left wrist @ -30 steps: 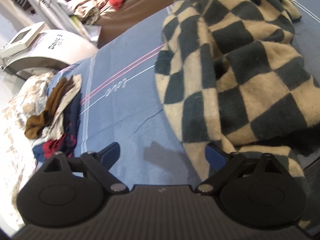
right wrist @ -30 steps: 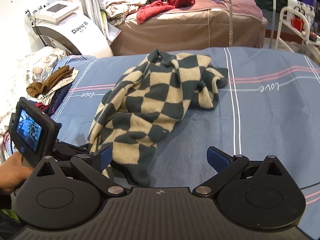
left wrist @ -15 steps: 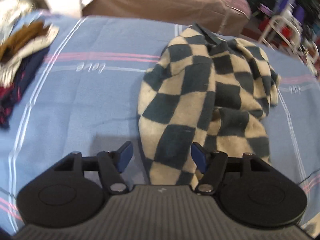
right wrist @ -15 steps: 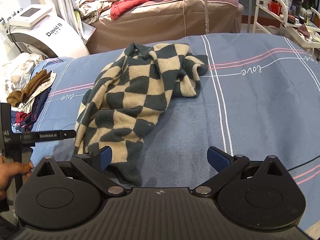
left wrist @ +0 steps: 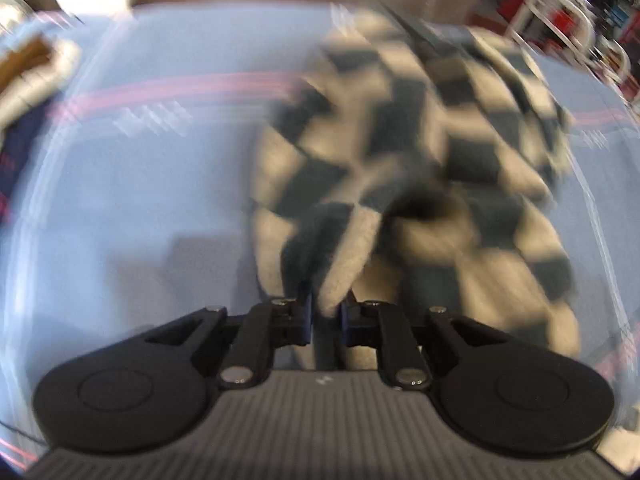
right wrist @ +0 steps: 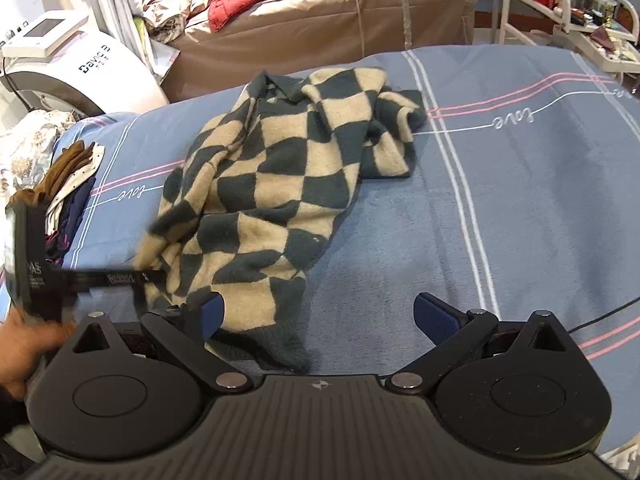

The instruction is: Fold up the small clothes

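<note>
Over on the far left, a small stack of folded clothes in brown, white and navy [right wrist: 66, 184] is sitting at the edge of the blue striped bedspread [right wrist: 520, 200], well apart from the action. Moving in, the left gripper [left wrist: 326, 314] is pinching the near-left edge of the checkered dark-green-and-cream knit sweater [right wrist: 280, 184], its jaws drawn together with a lip of the knit squeezed between the blue pads [left wrist: 306, 312]; that wrist view is blurring, so how deep the bite goes is hard to tell. The sweater is lying crumpled in the middle of the bedspread, collar at the far end, one sleeve bunched under itself on the right, hem ruffled toward the camera.

For this step, I'd say the grip wants a full fold of fabric, not just fuzz, and the pull should be going low and outward so the body spreads flat rather than dragging the whole garment. The thick, soft knit is likely to stretch and slip.

On the right, the right gripper [right wrist: 318, 312] is hovering just above the near hem, jaws wide apart and holding nothing; it looks ready to take the opposite corner.
</note>
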Demonstrator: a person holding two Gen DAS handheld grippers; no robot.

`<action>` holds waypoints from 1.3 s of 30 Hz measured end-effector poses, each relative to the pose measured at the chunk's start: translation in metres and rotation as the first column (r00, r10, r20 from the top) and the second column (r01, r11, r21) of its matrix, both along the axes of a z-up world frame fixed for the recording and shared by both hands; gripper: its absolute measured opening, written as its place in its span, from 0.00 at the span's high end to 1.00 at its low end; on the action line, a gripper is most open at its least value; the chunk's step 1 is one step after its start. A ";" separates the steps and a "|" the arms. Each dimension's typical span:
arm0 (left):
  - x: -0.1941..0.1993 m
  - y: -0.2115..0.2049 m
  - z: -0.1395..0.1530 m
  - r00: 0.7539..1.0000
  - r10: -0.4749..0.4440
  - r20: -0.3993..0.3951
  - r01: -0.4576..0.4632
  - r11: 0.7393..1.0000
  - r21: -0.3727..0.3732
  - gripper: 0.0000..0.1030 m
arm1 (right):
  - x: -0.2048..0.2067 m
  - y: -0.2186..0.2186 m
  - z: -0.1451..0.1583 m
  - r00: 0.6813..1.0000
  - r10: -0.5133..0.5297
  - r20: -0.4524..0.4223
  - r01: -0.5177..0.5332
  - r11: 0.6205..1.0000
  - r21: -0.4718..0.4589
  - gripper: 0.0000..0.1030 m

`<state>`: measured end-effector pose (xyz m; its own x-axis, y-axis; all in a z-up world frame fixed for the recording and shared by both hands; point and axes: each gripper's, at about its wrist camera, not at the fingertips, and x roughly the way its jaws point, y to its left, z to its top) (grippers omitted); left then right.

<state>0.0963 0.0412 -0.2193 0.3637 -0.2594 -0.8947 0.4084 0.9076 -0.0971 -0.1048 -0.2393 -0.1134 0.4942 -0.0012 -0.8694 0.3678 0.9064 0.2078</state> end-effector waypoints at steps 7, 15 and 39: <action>0.138 0.078 0.065 0.937 0.204 0.282 -0.231 0.971 0.067 0.88 | 0.027 0.031 -0.025 0.989 0.147 -0.012 -0.147 0.989 0.005 0.00; 0.195 0.094 0.101 0.830 0.241 0.503 -0.401 0.885 0.237 0.23 | 0.063 0.076 -0.073 0.930 0.344 -0.128 -0.352 0.935 -0.039 0.00; -0.027 0.030 -0.011 0.984 0.009 -0.178 -0.029 0.993 -0.111 0.16 | 0.138 0.068 0.043 0.934 0.171 0.313 -0.305 0.837 0.454 0.24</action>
<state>0.0692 0.0709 -0.2306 0.2080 -0.3566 -0.9108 0.3588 0.8941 -0.2681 0.0329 -0.1717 -0.0703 0.6222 0.5349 -0.5716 0.0289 0.7140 0.6996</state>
